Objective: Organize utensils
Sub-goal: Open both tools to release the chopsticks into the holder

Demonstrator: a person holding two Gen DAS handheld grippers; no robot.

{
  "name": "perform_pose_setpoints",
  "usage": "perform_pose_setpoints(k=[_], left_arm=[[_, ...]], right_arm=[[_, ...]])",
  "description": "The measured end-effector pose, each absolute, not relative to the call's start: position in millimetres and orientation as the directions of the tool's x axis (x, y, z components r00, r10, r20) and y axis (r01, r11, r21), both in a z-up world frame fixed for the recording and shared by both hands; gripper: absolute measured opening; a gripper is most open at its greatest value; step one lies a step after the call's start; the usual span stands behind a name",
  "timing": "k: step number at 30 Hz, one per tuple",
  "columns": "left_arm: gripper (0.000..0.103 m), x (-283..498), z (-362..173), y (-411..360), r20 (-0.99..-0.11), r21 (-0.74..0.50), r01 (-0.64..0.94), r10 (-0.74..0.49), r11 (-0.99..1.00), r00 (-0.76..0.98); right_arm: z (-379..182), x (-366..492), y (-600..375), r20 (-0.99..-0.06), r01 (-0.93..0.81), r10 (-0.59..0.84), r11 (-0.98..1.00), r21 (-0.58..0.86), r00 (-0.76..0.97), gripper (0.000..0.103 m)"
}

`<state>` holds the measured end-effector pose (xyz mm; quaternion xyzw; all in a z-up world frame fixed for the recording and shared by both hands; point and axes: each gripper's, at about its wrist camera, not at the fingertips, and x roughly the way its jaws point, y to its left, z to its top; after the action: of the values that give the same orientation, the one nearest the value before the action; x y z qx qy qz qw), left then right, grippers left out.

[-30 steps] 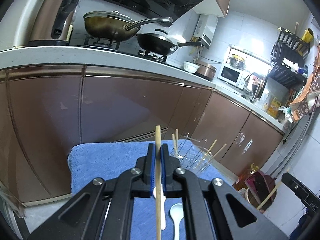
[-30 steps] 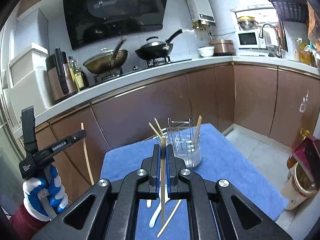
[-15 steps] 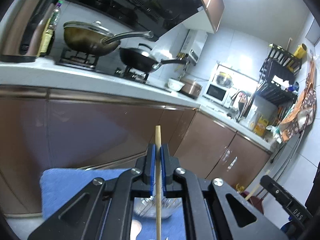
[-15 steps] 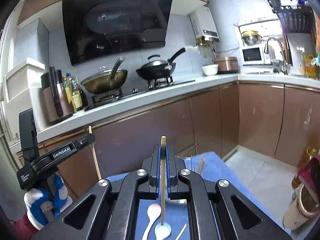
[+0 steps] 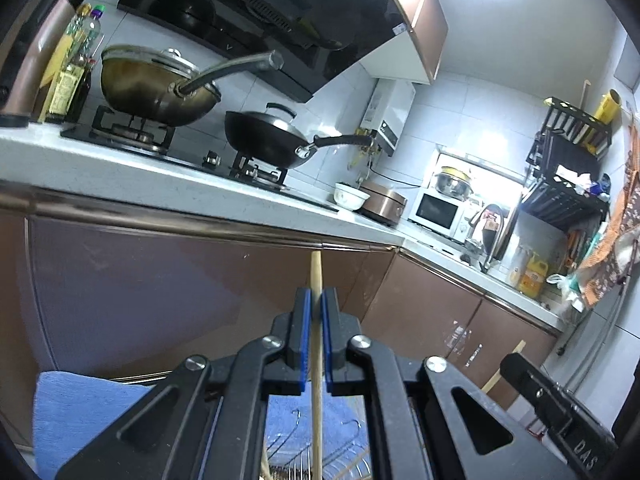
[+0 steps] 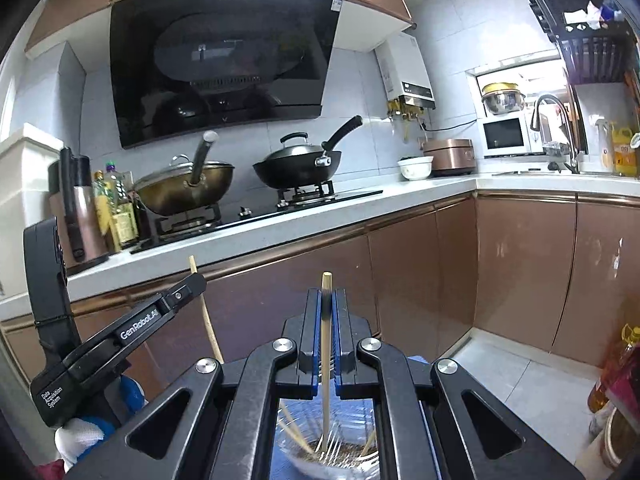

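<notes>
My left gripper (image 5: 315,304) is shut on a wooden chopstick (image 5: 316,364) that stands upright between its blue pads. Below it lies the wire-and-glass utensil holder (image 5: 320,460), mostly hidden by the jaws. My right gripper (image 6: 327,308) is shut on another chopstick (image 6: 326,360), whose lower end reaches down into the clear holder (image 6: 332,452) with several chopsticks in it. The left gripper also shows in the right wrist view (image 6: 192,284), to the left and holding its chopstick.
A blue towel (image 5: 80,412) covers the table under the holder. Brown cabinets (image 6: 420,280) and a white counter (image 6: 280,228) with two woks stand behind. A sink and microwave are at the far right.
Both grippers have risen and moved over the holder, each still holding its chopstick. The spoons on the towel have dropped out of view.
</notes>
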<state>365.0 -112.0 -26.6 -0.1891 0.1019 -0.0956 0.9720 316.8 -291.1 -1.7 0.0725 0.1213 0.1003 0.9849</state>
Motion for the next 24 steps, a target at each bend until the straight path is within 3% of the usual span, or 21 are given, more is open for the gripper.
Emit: perform_pose_setpoints(k=[6, 20, 22, 24], left_arm=[[0.005, 393.6, -63.5, -131.7, -0.19, -0.352, 0.106, -0.182, 0.93, 0.965], [0.007, 412.7, -122.0, -143.1, -0.226, -0.332, 0.072, -0.154, 0.94, 0.962], [0.012, 409.8, -122.4, -139.7, -0.229, -0.332, 0.07, -0.152, 0.941, 0.962], [0.028, 404.8, -120.0, -135.9, -0.231, -0.336, 0.071, -0.156, 0.939, 0.96]], right_arm=[[-31.1, 345.4, -287.7, -0.255, -0.16, 0.189, 0.979, 0.128, 0.948, 0.005], [-103.3, 369.9, -295.8, -0.348, -0.115, 0.174, 0.976, 0.183, 0.921, 0.008], [-105.0, 367.9, -297.0, -0.352, -0.11, 0.173, 0.976, 0.19, 0.92, 0.016], [-103.6, 363.0, -298.6, -0.35, -0.107, 0.172, 0.975, 0.196, 0.921, 0.021]])
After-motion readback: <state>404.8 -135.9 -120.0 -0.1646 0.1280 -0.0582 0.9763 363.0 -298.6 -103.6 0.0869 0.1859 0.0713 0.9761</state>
